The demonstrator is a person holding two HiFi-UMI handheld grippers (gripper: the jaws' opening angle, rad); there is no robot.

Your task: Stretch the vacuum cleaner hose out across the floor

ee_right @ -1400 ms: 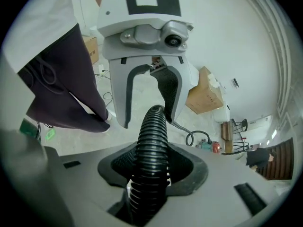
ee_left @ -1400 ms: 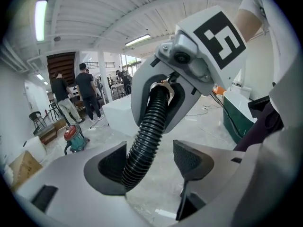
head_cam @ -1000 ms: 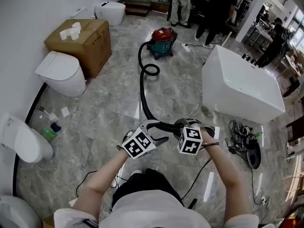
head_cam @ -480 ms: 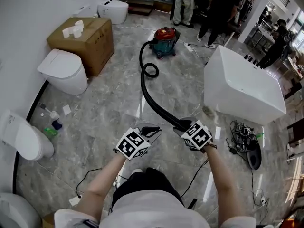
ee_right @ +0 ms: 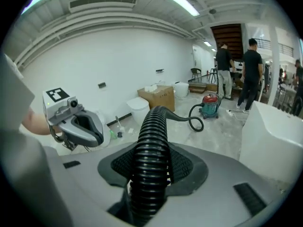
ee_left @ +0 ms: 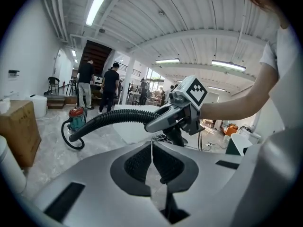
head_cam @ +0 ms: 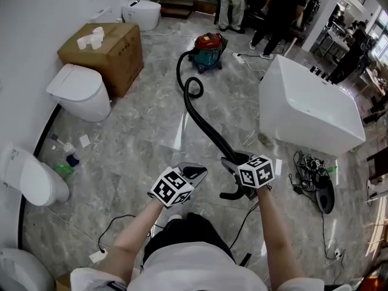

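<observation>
A black ribbed hose runs from the red and teal vacuum cleaner through one small loop, then down the marble floor to my right gripper. That gripper is shut on the hose near its end, and the short curved tail hangs below it. In the right gripper view the hose sits clamped between the pads. My left gripper hovers just left of the hose, jaws shut and empty. In the left gripper view its pads meet, with the hose beyond them.
A white bathtub stands to the right, with tangled cables beside it. A cardboard box and toilets line the left wall, with small bottles between them. People stand behind the vacuum.
My left gripper has let go of the hose, drawn away to the left and shut empty. My right gripper has pulled the hose end back and right, so the hose lies straighter.
</observation>
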